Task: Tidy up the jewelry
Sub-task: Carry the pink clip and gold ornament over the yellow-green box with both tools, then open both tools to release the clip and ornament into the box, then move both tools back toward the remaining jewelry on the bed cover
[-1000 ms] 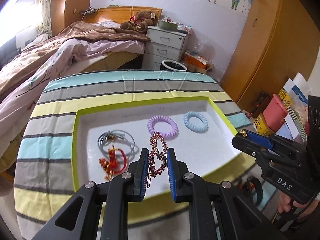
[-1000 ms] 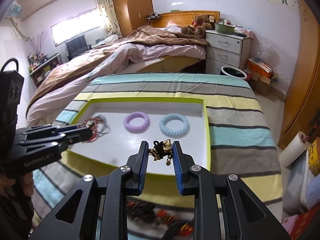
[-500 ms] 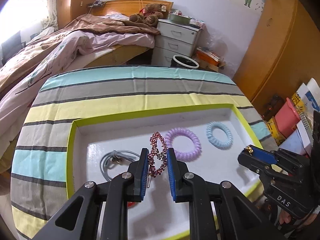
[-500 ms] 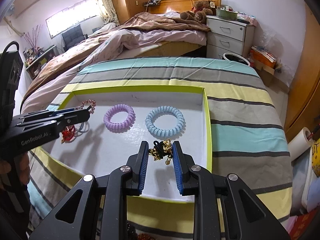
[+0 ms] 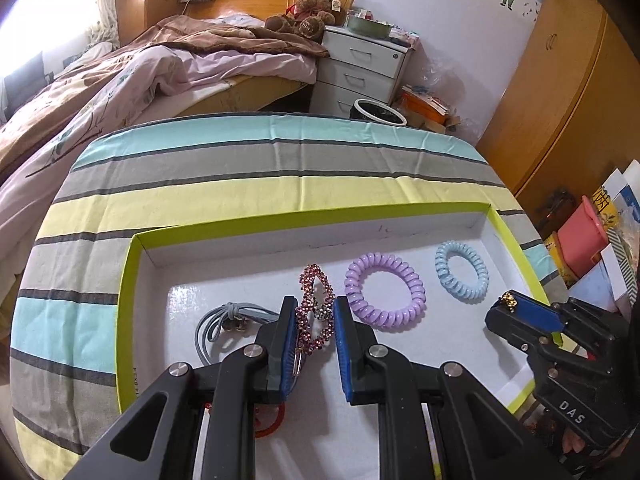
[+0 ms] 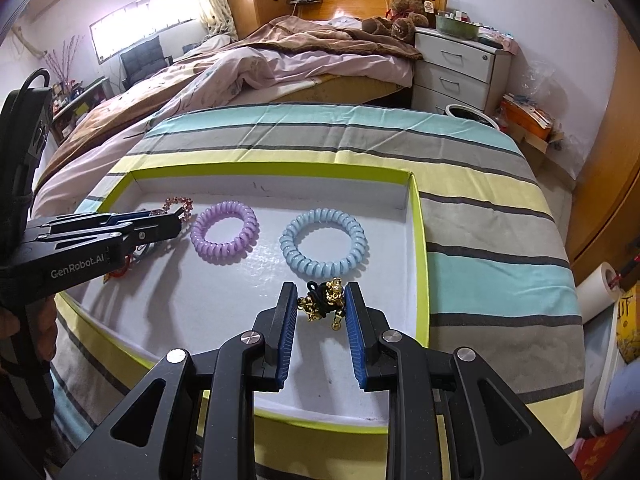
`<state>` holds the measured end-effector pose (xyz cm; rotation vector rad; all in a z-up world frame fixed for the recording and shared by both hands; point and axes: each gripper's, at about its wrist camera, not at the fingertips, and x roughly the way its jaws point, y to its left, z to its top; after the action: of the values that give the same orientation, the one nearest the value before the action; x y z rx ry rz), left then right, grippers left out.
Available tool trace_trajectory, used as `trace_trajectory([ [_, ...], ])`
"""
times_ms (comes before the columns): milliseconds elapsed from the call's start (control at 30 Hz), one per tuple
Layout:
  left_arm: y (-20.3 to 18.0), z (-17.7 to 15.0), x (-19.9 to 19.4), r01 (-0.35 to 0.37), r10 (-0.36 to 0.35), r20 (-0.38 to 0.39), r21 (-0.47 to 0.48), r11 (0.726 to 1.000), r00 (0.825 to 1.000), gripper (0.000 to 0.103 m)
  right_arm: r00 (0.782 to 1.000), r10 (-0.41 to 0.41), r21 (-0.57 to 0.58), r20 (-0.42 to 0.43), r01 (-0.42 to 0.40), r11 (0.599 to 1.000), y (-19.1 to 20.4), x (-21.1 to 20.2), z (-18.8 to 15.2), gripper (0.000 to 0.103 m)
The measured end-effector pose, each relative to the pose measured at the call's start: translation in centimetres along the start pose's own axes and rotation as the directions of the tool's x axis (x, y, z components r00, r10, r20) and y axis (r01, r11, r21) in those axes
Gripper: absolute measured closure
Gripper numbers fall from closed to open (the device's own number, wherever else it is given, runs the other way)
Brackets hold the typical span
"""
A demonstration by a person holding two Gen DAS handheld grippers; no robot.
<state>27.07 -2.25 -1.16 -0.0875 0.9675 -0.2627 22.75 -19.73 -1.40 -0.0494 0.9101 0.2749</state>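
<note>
The left hand-held gripper (image 5: 314, 330) is closed on a pink rhinestone hair clip (image 5: 316, 312), which stands up between its blue pads over the white tray (image 5: 132, 264) on the striped surface (image 5: 256, 168). The right hand-held gripper (image 6: 322, 314) is closed on a black hair tie with gold beads (image 6: 324, 300), held above the tray floor near its right wall. The clip looks light and stiff, a thin metal bar under a bumpy stone face; it is probably best pinched across the flat sides near its lower end, as now, since the stones give an uneven seat and could twist or chip under a hard squeeze. The beaded tie looks soft and floppy, with loose beads hanging below the pads, so the knotted middle seems the safest hold; a bead alone could slip out. Just ahead of the right hand-held gripper lies the blue coil hair tie (image 6: 324, 242), and ahead and to its left the purple coil hair tie (image 6: 225, 232); both look springy and easy to nudge. Beside the left one, to its left, a grey hair tie (image 5: 228, 320) lies flat.
</note>
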Motion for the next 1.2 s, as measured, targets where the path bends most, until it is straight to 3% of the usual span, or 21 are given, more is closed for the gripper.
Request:
trace_trajectory([
  [567,0.1,-0.1,-0.1,0.008,-0.008,-0.001,-0.014,1.0,1.0,0.084,1.0,-0.015,-0.005,-0.013,0.015,1.0,-0.1,0.7,0.0,0.078],
  [667,0.0,-0.1,-0.1,0.007,-0.007,-0.001,-0.01,1.0,1.0,0.08,1.0,-0.018,-0.004,-0.013,0.018,1.0,-0.1,0.8,0.0,0.077],
  [800,-0.2,-0.1,-0.5,0.016,-0.016,0.006,-0.007,1.0,1.0,0.062,1.0,-0.02,-0.004,-0.013,0.02,1.0,-0.1,0.8,0.0,0.077],
  [1033,-0.7,-0.3,-1.7,0.017,-0.018,0.026,0.005,1.0,0.999,0.061,1.0,-0.001,0.009,-0.002,0.001,1.0,-0.2,0.2,0.0,0.063],
  [1200,-1.4,-0.8,-3.2,0.019,-0.02,0.055,0.011,1.0,0.998,0.054,1.0,-0.008,0.016,0.017,0.007,1.0,-0.2,-0.6,-0.2,0.063],
])
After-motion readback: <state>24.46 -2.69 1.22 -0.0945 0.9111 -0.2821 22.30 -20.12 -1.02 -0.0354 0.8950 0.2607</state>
